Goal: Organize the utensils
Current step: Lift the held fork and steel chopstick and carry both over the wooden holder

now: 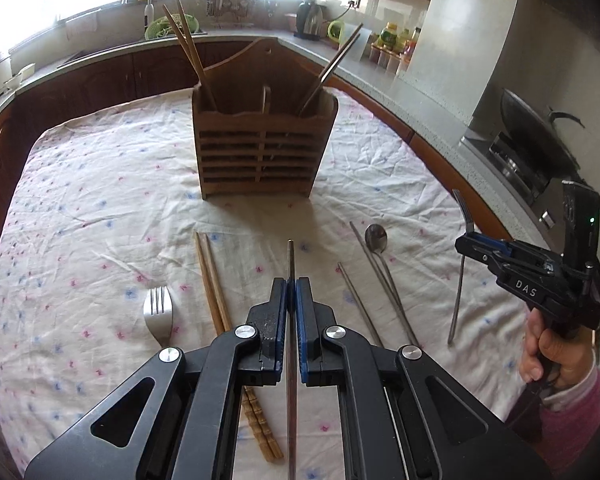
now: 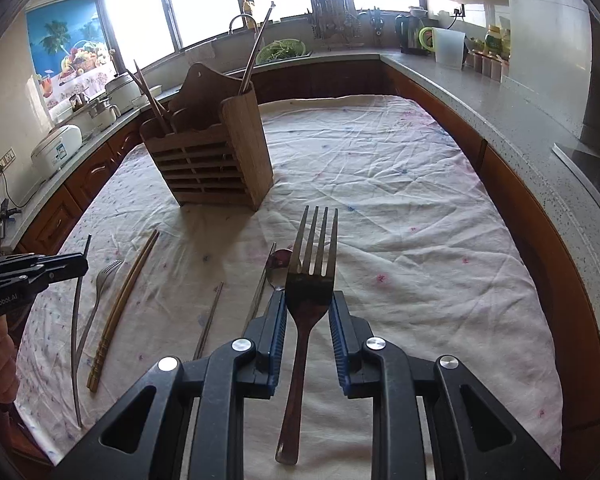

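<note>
Chopstick (image 1: pixel 291 280) is sitting clamped in the left tool (image 1: pixel 291 292) while the right tool (image 2: pixel 307 308) is seemingly pinching a fork (image 2: pixel 312 256), both aiming toward the wooden holder (image 1: pixel 260 152) for slotting in.

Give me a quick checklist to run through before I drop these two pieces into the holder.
1. Left gripper shut on the metal chopstick: ok.
2. Right gripper shut on the fork: ok.
3. Wooden holder upright on the cloth: ok.
4. Matching slot: metal chopsticks stand in its right compartment, wooden chopsticks in its left: ok.
5. Slot meant for forks: cannot tell.
6. Cloth between grippers and holder free of obstacles: ok.
</note>
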Tool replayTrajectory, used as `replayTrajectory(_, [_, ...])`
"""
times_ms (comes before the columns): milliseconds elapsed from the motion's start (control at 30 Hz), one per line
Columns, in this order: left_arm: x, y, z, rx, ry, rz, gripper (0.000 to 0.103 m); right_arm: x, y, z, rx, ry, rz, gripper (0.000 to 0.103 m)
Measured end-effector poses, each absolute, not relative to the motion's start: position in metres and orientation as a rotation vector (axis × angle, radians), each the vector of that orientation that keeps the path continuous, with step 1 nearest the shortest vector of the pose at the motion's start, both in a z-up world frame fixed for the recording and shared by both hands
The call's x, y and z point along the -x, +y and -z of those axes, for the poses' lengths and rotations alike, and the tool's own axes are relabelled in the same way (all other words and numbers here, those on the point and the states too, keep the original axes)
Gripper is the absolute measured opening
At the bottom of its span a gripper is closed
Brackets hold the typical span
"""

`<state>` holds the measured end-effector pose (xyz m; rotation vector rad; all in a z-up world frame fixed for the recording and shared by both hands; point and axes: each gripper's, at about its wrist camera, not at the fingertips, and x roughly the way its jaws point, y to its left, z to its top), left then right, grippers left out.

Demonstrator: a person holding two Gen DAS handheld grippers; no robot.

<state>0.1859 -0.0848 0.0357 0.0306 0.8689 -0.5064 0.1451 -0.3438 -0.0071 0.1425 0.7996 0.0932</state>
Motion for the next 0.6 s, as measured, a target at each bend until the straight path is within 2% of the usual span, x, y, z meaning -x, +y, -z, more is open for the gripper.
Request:
replayTrajectory(267, [-0.162,-0.054,-0.077,0.075,0.747,0.523,0.004,-0.124,-0.346,-0.025,-0.145,0.719,-0.078,0.022])
replayTrajectory(600, [-0.154,-0.035,-0.096,0.14,0.673,0.529,0.004,-0.112,-0.339,-0.058,-0.134,0.636,-0.087,0.022])
